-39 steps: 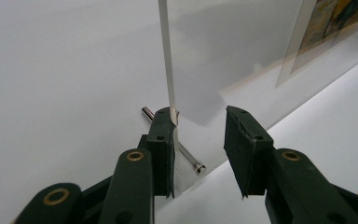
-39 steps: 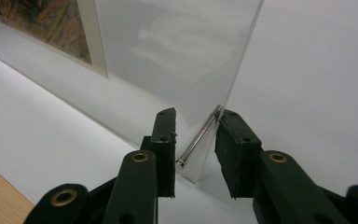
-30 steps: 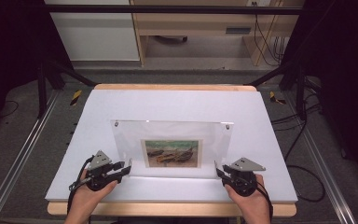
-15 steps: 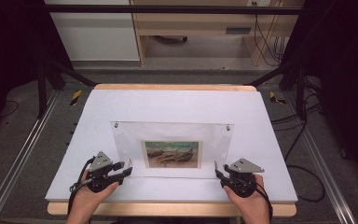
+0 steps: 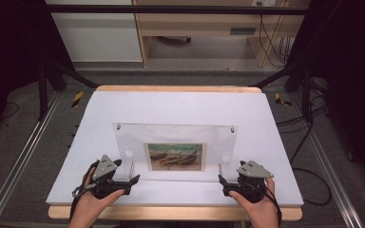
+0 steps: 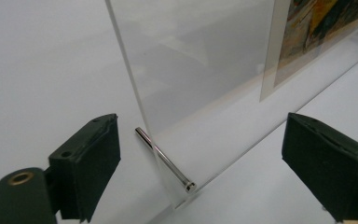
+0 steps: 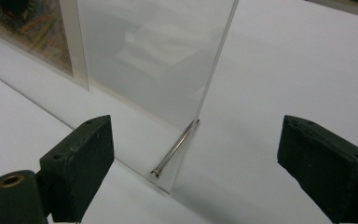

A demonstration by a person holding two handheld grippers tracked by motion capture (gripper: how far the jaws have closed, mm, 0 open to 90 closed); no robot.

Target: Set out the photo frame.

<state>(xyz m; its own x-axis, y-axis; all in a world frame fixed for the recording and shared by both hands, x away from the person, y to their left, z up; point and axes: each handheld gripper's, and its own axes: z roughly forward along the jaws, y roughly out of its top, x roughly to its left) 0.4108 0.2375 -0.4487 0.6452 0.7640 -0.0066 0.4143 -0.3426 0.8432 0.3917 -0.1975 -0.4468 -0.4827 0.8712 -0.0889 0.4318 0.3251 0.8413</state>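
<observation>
A clear acrylic picture frame [image 5: 176, 135] stands upright on the white table [image 5: 180, 104], with a painted picture [image 5: 176, 156] in its middle. My left gripper [image 5: 132, 179] is at the frame's lower left corner and my right gripper [image 5: 221, 180] at its lower right corner. Both have just been opening. In the left gripper view the panel edge [image 6: 135, 84] and its steel pin [image 6: 165, 161] stand between the wide jaws of the left gripper [image 6: 203, 140], untouched by either pad. The right gripper [image 7: 198, 140] likewise straddles a corner and its pin [image 7: 175, 149] without contact.
The table's wooden front edge [image 5: 171, 213] lies just under my hands. Metal rails [image 5: 19, 161] run along both sides, black stand legs [image 5: 285, 71] rise at the far corners, and cables [image 5: 309, 142] lie on the floor at the right.
Both grippers' jaws have spread apart at the frame's lower corners. The hands have kept their places and the frame still stands upright.
</observation>
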